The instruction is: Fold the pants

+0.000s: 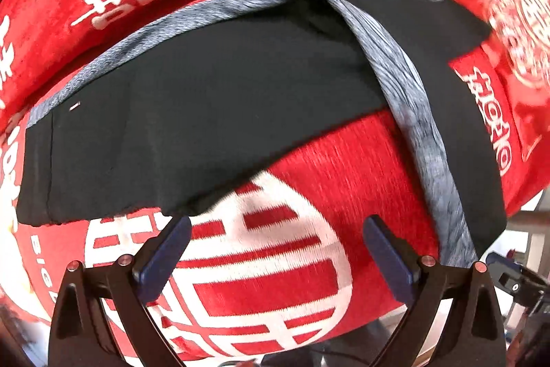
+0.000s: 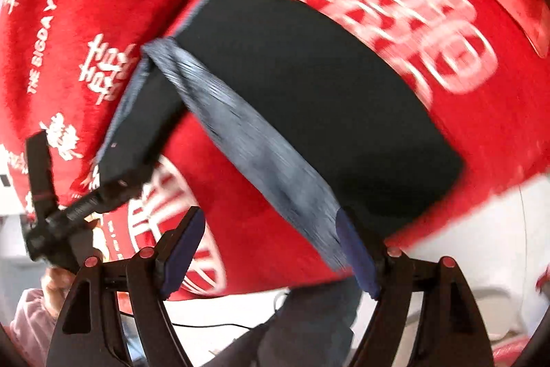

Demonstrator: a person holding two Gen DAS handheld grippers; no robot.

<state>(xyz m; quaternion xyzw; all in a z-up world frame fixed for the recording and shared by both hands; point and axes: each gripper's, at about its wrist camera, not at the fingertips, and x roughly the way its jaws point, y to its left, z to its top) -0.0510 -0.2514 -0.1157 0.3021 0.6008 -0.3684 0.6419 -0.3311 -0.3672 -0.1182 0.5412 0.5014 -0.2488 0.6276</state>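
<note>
The black pants (image 1: 206,112) with a grey waistband (image 1: 412,133) lie spread on the red blanket (image 1: 309,188). Left hand-held gripper (image 1: 276,250) and right hand-held gripper (image 2: 271,250) both hover open, holding nothing.

One pair of pants (image 1: 213,112), one red cloth (image 1: 337,181)

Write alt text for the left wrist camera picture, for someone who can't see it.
Black pants with a grey stripe lie spread in a V on a red cloth with white characters. The left gripper hangs above with its two blue-padded fingers wide apart and nothing between them. Part of the other gripper shows at the right edge.
</note>
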